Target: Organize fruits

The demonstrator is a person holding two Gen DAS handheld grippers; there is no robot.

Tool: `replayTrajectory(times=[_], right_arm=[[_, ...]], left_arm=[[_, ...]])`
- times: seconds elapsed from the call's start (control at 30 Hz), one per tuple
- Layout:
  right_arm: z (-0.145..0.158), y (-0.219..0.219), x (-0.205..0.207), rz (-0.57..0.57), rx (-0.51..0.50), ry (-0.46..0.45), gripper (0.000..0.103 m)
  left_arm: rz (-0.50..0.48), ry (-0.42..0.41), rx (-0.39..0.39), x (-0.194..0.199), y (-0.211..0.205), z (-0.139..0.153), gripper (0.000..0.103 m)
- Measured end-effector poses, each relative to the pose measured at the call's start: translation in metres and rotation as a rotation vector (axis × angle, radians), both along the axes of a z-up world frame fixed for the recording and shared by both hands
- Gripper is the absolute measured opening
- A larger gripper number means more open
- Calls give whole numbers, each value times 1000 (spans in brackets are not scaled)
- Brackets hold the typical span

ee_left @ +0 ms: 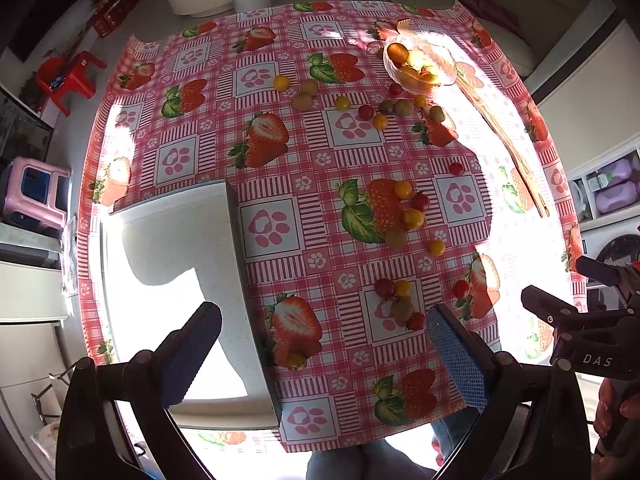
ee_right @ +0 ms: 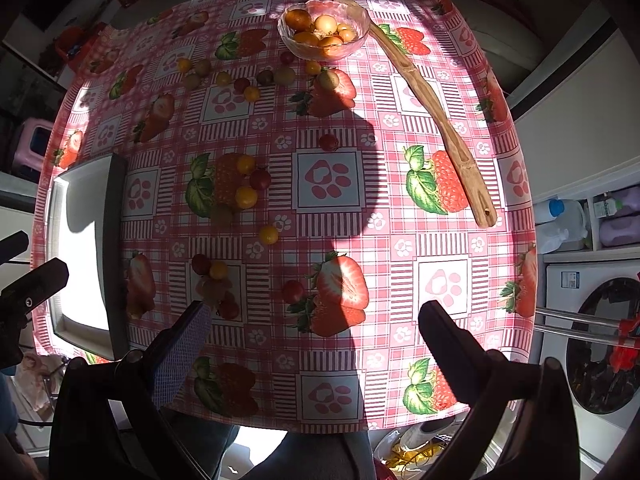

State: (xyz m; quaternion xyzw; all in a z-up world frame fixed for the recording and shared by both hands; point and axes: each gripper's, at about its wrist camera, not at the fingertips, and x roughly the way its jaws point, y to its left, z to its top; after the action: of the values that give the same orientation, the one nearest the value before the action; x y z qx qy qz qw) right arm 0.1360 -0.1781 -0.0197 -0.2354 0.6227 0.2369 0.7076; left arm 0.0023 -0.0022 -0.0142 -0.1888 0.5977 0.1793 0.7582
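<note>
A white tray (ee_left: 176, 248) sits at the table's left edge on the strawberry-print cloth (ee_left: 280, 152). The left gripper (ee_left: 324, 344) hangs above its right rim, fingers spread wide and empty. Cherry tomatoes (ee_left: 404, 208) (red, yellow, greenish) lie scattered mid-table. The right gripper (ee_right: 316, 344) is likewise spread, holding nothing. Far right stands a glass bowl (ee_right: 324, 32) of fruit, a wooden spatula (ee_right: 436, 108) just beside it.

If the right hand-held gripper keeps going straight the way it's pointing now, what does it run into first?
Probably nothing solid: the right hand-held gripper, open and empty, points over bare tablecloth. The lone red cherry tomato lies farther along that line, then the glass bowl, though depth is unclear.
</note>
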Motion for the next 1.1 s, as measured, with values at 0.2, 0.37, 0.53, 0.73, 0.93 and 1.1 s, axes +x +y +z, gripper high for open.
replayTrajectory(times=[0.2, 0.37, 0.53, 0.73, 0.93, 1.1], right_arm=[[-3, -6, 4, -27, 0, 5, 103], [-10, -12, 11, -60, 2, 16, 103], [-22, -10, 21, -65, 1, 46, 103], [-42, -3, 36, -66, 1, 69, 103], [-61, 11, 60, -60, 19, 59, 103], [-77, 21, 81, -59, 46, 64, 101]], left_arm=[[-23, 8, 1, 6, -6, -10, 103], [-54, 15, 6, 17, -13, -23, 103], [-86, 14, 26, 36, -20, -44, 103], [-134, 49, 55, 60, -25, -76, 103], [-169, 51, 63, 75, -31, -103, 103], [-165, 39, 56, 82, -31, -118, 103]])
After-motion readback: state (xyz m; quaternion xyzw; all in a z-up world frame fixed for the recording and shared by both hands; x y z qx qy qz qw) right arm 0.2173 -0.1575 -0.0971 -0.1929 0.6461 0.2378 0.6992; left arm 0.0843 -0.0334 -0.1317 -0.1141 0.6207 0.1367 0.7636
